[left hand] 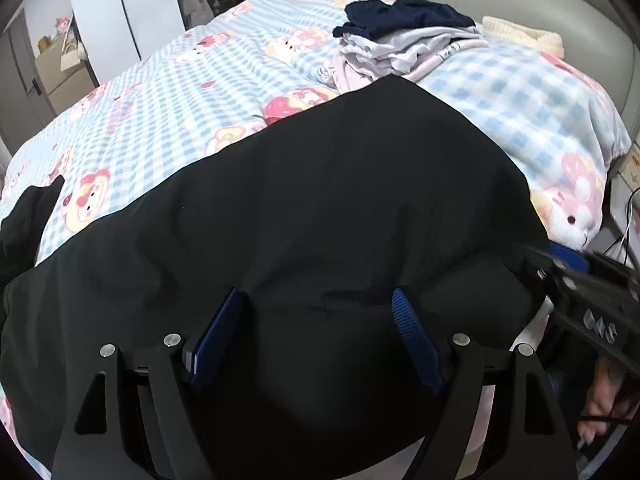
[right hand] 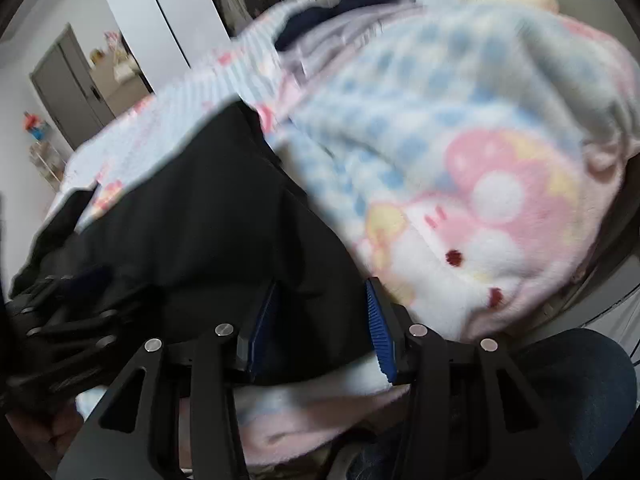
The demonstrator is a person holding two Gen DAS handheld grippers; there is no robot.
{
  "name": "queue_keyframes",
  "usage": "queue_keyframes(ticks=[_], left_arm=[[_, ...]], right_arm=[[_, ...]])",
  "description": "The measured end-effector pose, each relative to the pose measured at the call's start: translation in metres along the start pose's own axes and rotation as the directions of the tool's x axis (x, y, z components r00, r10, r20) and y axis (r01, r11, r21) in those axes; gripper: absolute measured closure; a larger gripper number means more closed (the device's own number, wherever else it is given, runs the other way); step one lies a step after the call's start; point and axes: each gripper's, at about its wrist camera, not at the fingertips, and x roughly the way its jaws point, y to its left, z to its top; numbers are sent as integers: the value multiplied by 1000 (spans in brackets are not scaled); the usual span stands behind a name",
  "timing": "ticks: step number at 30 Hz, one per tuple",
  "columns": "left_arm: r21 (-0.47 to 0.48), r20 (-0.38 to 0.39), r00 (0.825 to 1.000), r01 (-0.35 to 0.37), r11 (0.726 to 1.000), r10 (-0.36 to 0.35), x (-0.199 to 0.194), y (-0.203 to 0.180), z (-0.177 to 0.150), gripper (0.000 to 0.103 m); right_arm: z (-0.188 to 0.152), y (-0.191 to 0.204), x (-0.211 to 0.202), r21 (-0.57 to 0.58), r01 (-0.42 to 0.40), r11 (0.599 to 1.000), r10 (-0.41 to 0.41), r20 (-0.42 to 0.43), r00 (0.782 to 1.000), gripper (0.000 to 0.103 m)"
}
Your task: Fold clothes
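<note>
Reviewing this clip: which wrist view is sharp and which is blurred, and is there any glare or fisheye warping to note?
Left wrist view: sharp; black garment and left gripper crisp, bed edges bowed by the fisheye, dark corners. Right wrist view: motion-blurred; checked blanket and garment smeared, right gripper sharp. No glare in either; the black cloth shows little fold detail.

My left gripper [left hand: 318, 300] sits low and near, jaws spread wide, pointing far ahead. My right gripper [right hand: 324, 292] is just to its right, jaws also apart. A bare hand [left hand: 600, 404] shows behind it.
</note>
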Motion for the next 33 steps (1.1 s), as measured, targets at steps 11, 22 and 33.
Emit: queue_keyframes(ticks=[11, 22, 33], left_arm=[[-89, 84, 996, -9, 996, 17, -34, 21, -12, 24], [-435, 70, 998, 34, 900, -4, -69, 126, -86, 23], [-680, -40, 968, -208, 703, 247, -95, 216, -159, 30]], right_arm=[[6, -8, -2, 17, 104, 994, -105, 38, 994, 60], [-26, 82, -47, -249, -128, 960, 165, 133, 977, 40], [-23, 77, 9, -115, 34, 993, -41, -61, 997, 44]])
